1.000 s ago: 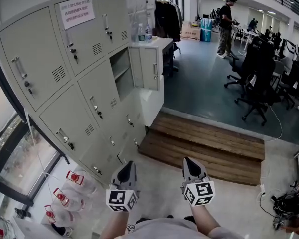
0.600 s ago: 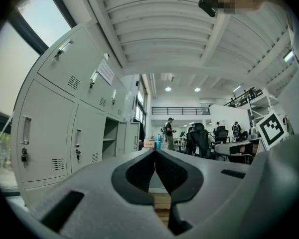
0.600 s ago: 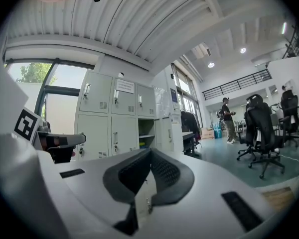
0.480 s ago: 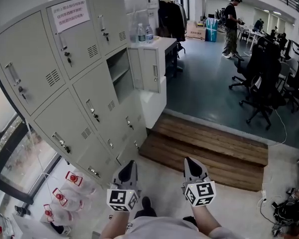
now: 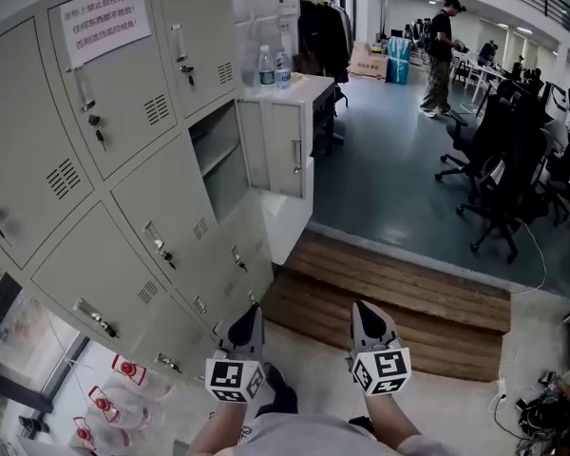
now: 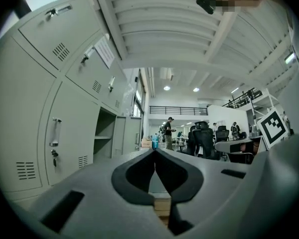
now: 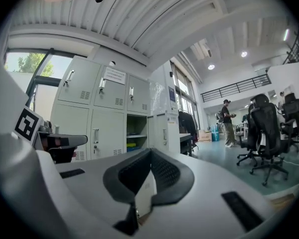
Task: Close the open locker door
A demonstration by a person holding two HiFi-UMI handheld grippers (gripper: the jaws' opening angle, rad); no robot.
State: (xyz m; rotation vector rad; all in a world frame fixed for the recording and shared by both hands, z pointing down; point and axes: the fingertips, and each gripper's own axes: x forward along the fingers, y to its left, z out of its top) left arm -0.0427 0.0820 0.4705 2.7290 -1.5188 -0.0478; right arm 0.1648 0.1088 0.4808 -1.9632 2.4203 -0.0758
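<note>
Grey lockers (image 5: 123, 188) fill the left, one door (image 5: 277, 148) open, a notice (image 5: 98, 24) in unreadable red characters up top; left gripper (image 5: 252, 310) and right gripper (image 5: 358, 307) both clenched, empty.

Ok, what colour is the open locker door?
The door is pale grey, clearest in the head view.

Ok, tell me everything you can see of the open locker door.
The locker door is a pale grey panel, metal by the look, upright and swung out from the second row of the lockers, about square to their front. A slim vertical handle sits near its free edge. Its compartment stands open beside it. A white counter is right behind it; contact is unclear.
</note>
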